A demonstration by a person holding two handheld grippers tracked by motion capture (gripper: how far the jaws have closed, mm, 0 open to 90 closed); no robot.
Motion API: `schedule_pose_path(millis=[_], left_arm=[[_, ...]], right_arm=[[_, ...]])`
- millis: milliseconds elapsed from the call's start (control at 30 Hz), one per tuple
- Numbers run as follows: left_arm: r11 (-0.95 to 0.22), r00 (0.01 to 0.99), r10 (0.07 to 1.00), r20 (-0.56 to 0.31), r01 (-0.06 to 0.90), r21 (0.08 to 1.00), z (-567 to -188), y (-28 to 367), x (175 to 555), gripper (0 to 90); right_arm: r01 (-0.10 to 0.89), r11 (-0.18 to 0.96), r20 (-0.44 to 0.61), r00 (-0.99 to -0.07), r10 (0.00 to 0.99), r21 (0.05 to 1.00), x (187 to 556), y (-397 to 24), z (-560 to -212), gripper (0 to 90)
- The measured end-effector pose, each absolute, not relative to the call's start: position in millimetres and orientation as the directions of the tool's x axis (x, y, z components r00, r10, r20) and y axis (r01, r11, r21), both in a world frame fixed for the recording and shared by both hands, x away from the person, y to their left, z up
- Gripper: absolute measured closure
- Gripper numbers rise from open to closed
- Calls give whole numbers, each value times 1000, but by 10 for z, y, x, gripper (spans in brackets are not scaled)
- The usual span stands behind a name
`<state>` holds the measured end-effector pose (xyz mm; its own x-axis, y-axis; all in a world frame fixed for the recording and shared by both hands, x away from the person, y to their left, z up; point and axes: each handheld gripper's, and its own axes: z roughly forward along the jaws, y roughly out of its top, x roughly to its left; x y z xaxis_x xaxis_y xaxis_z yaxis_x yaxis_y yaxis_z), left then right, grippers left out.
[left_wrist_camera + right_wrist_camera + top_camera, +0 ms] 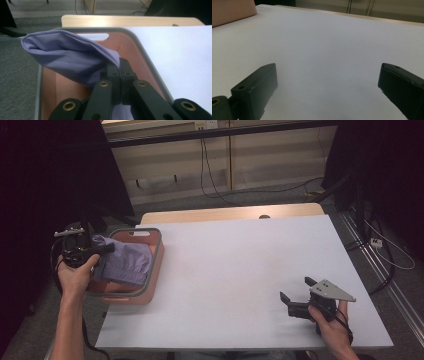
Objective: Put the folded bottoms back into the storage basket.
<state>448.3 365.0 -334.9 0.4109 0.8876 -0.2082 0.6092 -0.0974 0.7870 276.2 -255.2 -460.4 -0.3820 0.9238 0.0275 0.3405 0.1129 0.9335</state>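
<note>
A white table top (240, 270) filled the middle of the high view, with a strip of light wooden edge (235, 213) exposed along its far side. A small dark mark (264, 216) sat on that wooden strip. Grey carpet (200, 202) covered the floor beyond the table. Pale panels (260, 160) lined the far wall, crossed near the top by a dark horizontal rail (220, 132). Black cables (210, 180) hung down the panels and trailed across the floor. Dark masses, possibly curtains or screens, stood at the left (50, 170) and right (385, 165). A white cable (395, 255) lay along the right floor. Lighting was dim.
</note>
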Motion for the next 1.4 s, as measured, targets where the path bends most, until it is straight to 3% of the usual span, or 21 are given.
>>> schedule_pose_path(millis=[300, 567, 1400], left_arm=[[-139, 354, 925, -140, 656, 742, -3424, 3626, 4532, 894], [-128, 318, 936, -153, 710, 692, -3580, 3703, 4543, 894], [-146, 151, 988, 30, 854, 499, -3964, 3634, 4795, 894]], right_arm=[[337, 112, 28, -382, 924, 935, 2754, -2559, -4601, 21], [338, 116, 24, -383, 923, 934, 2756, -2550, -4603, 21], [338, 113, 26, -380, 925, 934, 2755, -2562, -4602, 21]])
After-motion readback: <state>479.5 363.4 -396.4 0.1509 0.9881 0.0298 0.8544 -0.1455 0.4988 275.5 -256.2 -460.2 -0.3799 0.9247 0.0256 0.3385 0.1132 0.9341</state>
